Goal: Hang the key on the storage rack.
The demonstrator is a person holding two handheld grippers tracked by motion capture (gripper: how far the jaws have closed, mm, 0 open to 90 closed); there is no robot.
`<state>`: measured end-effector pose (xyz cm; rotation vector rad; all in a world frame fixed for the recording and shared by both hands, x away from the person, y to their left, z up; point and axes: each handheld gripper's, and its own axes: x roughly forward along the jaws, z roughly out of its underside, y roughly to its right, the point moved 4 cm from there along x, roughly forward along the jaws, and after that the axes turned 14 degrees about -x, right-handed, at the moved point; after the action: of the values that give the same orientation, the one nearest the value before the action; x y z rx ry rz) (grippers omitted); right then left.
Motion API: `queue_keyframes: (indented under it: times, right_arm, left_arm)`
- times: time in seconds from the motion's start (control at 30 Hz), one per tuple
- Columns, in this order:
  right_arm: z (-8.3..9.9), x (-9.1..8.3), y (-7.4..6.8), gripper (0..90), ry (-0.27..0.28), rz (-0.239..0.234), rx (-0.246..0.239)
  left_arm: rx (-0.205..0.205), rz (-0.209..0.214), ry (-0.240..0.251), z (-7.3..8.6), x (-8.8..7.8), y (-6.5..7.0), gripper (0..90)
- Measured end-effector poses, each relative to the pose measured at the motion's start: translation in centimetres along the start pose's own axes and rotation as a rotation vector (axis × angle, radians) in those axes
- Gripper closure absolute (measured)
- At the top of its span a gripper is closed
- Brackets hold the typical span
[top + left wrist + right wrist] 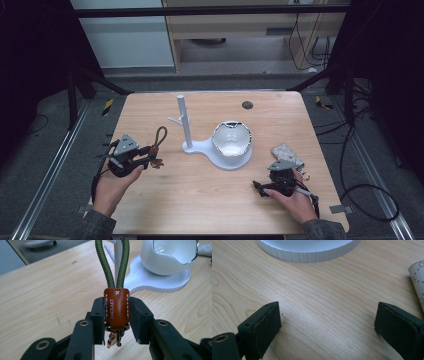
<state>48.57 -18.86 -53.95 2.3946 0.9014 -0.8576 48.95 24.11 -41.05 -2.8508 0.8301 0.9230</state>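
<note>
A keychain with a green cord loop [111, 263] and a brown leather tab [116, 307] stands between the jaws of my left gripper [116, 317], which is shut on the tab; metal clips hang below it. In the high view my left gripper [150, 152] sits at the table's left with the cord loop [160, 134] pointing up and away. A white stand [186, 125] with an upright post and side pegs rises from a white base [227, 159] that carries a white bowl [231, 138]. My right gripper [327, 322] hovers open over bare wood near the base [309, 250].
A patterned pouch [286, 153] lies just beyond my right gripper [260, 187], its edge [418, 277] at the right of the right gripper view. A dark round disc [247, 105] sits near the wooden table's [200, 200] far edge. Cables run on the floor to the right.
</note>
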Motion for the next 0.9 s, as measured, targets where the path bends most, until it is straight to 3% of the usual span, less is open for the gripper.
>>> queue_keyframes:
  times: [0.33,0.67,0.9]
  right_arm:
    - [0.0,0.0,0.0,6.6,0.000,0.000,0.002]
    - [0.0,0.0,0.0,6.6,0.000,0.000,0.002]
    - [0.0,0.0,0.0,6.6,0.000,0.001,0.002]
  left_arm:
    - [0.007,0.034,0.103,-0.8,-0.8,2.0,65.8]
    - [0.022,0.055,0.139,-2.7,0.0,3.6,65.8]
    - [0.031,0.042,0.123,-3.8,1.5,4.1,65.7]
